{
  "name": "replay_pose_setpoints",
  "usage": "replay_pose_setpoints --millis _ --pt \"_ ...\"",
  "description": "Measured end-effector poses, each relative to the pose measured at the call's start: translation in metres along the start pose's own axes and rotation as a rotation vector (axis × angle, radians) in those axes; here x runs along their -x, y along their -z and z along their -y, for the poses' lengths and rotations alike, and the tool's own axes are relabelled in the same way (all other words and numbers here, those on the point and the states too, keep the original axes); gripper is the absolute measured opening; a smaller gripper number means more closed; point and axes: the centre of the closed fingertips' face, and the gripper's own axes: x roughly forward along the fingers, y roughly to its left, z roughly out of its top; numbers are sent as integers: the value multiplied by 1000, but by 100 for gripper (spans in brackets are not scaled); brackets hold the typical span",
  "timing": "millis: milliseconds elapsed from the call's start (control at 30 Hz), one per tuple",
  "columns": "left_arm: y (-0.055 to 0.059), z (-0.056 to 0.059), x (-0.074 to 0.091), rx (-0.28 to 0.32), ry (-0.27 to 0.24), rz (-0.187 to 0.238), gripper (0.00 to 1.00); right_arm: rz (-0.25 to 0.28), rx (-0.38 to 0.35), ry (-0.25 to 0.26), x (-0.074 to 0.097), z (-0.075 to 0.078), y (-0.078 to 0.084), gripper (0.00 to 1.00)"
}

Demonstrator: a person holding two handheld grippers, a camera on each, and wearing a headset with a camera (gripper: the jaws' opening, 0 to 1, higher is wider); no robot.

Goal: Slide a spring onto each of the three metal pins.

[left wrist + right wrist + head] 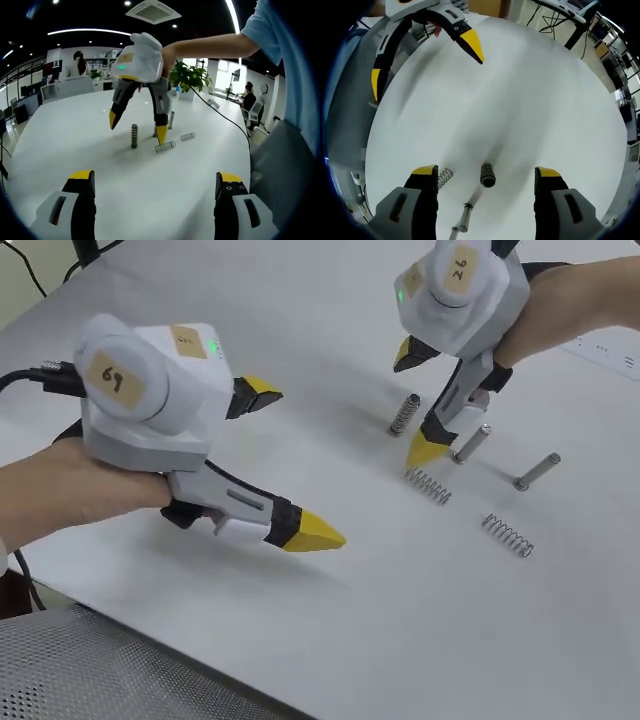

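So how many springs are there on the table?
3. One spring stands upright, apparently on a pin. Two lie loose on the table: one beside a bare pin, one further right. None seems hidden.

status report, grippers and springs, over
Left gripper open, hovering aside. Right gripper open, jaws astride the sprung pin. Two bare pins, two loose springs on table. Nothing blocking.

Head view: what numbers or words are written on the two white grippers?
"69": on the round tan sticker on the white, yellow-tipped left gripper.
"26": on the tan paper tag on the white, yellow-tipped right gripper.
Smaller tan label on the left gripper's top: too blurred to read.
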Motion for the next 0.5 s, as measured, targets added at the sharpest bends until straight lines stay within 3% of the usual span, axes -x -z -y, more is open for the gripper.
replay_pose_setpoints --millis 267,500 --pt "-2 0 0 -4 5 2 98 73 -62 30 -1 -3 0 98" --pt "-5 0 -1 -4 8 5 98 125 -100 61 2 -3 0 99"
